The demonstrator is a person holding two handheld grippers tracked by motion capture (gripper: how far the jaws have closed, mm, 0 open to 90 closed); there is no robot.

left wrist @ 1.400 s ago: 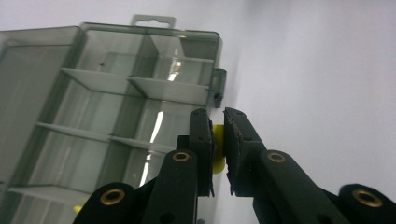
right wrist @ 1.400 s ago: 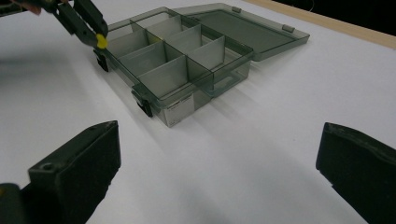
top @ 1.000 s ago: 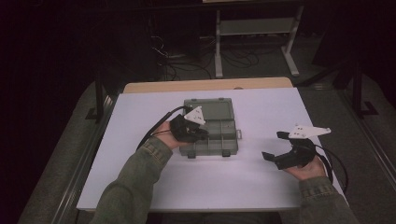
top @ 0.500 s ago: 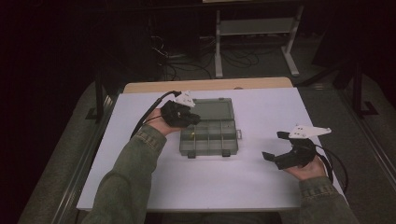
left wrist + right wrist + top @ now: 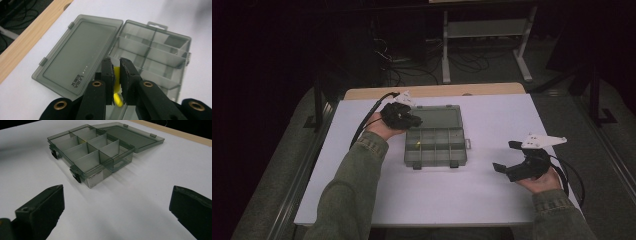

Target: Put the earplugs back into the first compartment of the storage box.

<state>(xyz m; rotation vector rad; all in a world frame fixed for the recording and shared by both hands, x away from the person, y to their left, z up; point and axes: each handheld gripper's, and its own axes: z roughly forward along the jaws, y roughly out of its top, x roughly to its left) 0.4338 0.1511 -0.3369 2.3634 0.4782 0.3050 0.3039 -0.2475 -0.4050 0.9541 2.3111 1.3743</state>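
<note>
Our left gripper (image 5: 404, 114) sits left of the middle of the high view, at the left back corner of the box (image 5: 435, 144). Its jaws are almost closed, with just a thin gap. In the left gripper view we see a small yellow thing (image 5: 116, 96) behind that gap, but we cannot tell if the jaws pinch it or if it just lies in the box below.

Our box is in the middle of the table (image 5: 362, 195). Its lid (image 5: 439, 117) lies flat on the far side. The long side of the box runs from left to right. The box is just to the right of our left gripper, touching or nearly so. We think this hand is the one to work in the box, since it is much closer.

Our right gripper (image 5: 511, 160) rests at the lower right, well apart from the box. Its jaws are wide open and point left toward the box. Our left sleeve (image 5: 347, 195) comes up from the bottom of the frame.
</note>
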